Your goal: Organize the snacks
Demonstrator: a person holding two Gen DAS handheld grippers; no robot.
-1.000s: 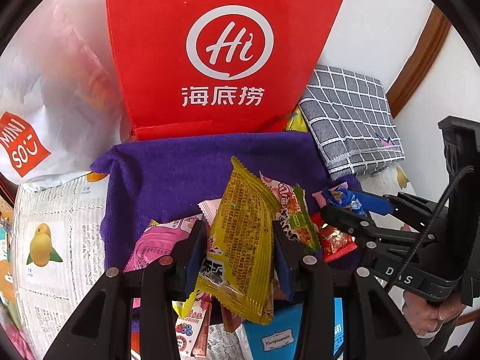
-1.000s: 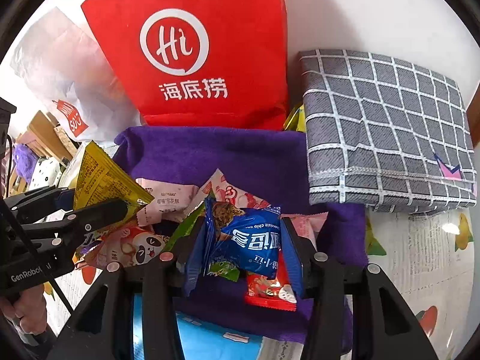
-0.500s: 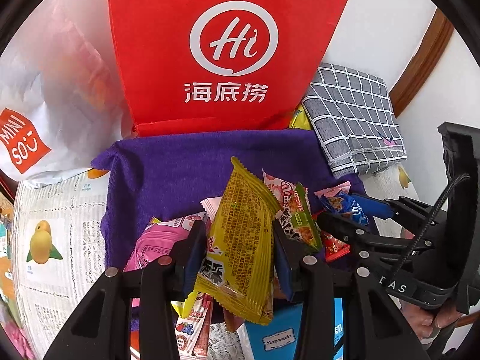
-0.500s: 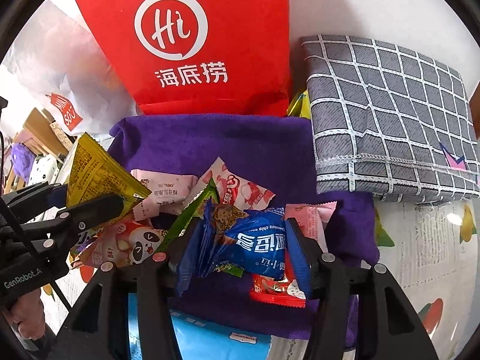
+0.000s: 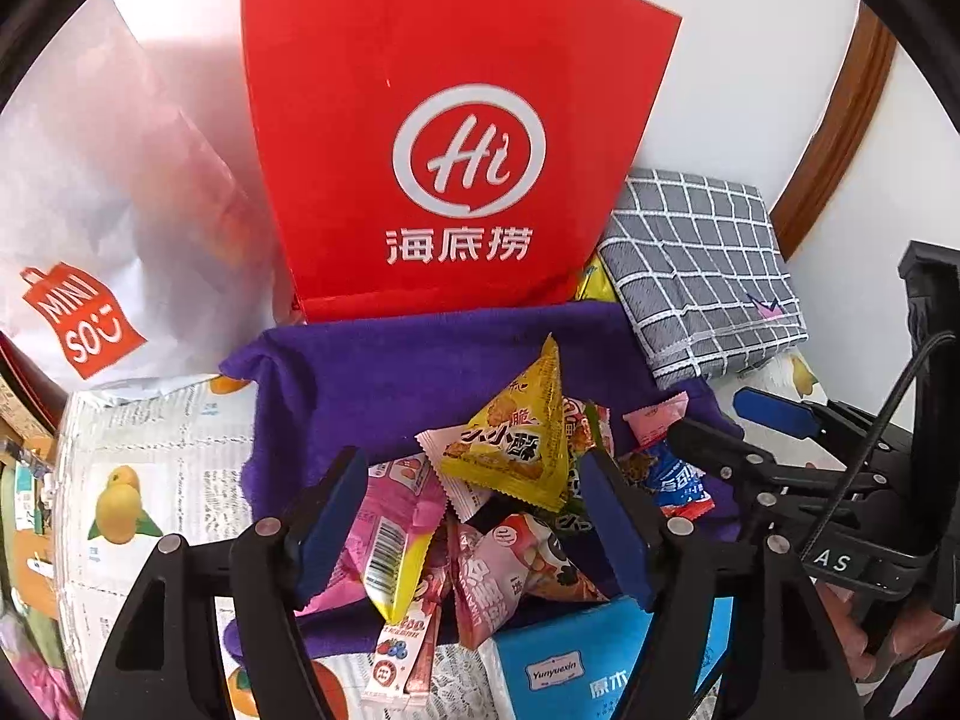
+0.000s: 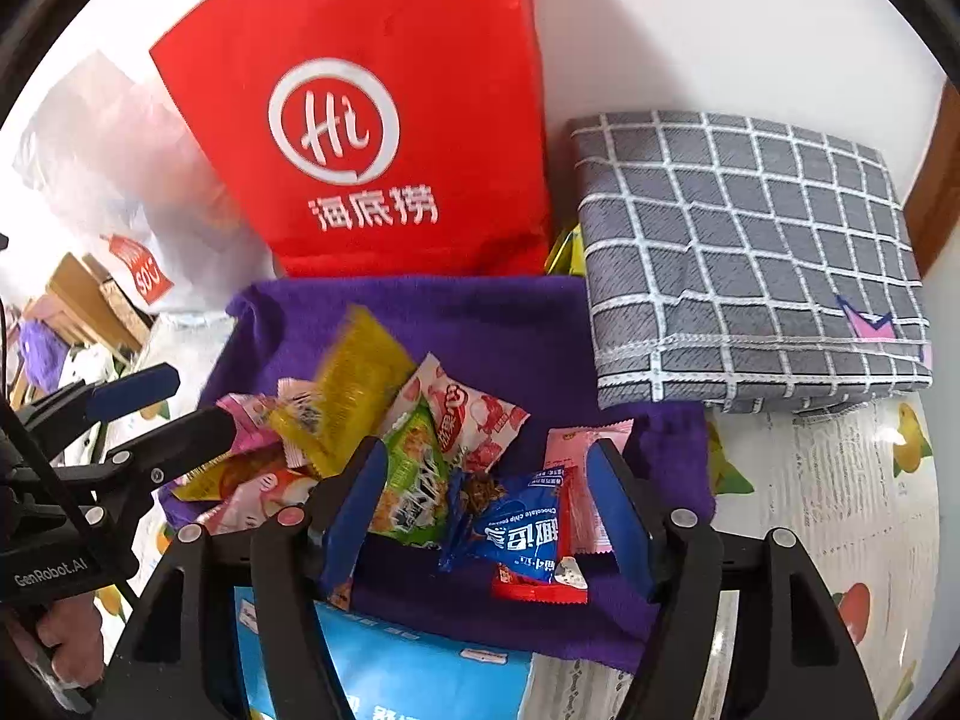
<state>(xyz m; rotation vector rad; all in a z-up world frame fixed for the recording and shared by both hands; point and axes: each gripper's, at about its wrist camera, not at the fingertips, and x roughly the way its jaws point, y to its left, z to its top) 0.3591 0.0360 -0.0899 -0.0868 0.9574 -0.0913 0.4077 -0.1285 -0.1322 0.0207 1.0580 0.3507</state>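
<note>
White wall and a fruit-printed newspaper (image 6: pixel 840 480) covering frame the spot where snacks are being heaped on a purple towel (image 5: pixel 384 384).

Both claws are letting go. The left gripper (image 5: pixel 474 516) has its jaws opening, and the yellow packet (image 5: pixel 516 444) lies loose between them on the pile, touched by neither pad. The right gripper (image 6: pixel 486 510) is opening too, with the blue cookie packet (image 6: pixel 516 534) free between its jaws, lying across a red packet (image 6: pixel 540 585) on the towel.

This looks like the drop-off step: two snacks just added to the heap. Next, each claw likely has to lift clear and reach for another stray snack, without dragging wrappers along.

Around the pile sit a green packet (image 6: pixel 414 480), pink packets (image 5: pixel 390 510) and a blue box (image 5: pixel 588 660) at the near edge. Behind stand a red paper bag (image 5: pixel 444 138), a white shopping bag (image 5: pixel 102 192) and a folded grey checked cloth (image 6: pixel 744 258). The two claws work close together, so they could knock each other.
</note>
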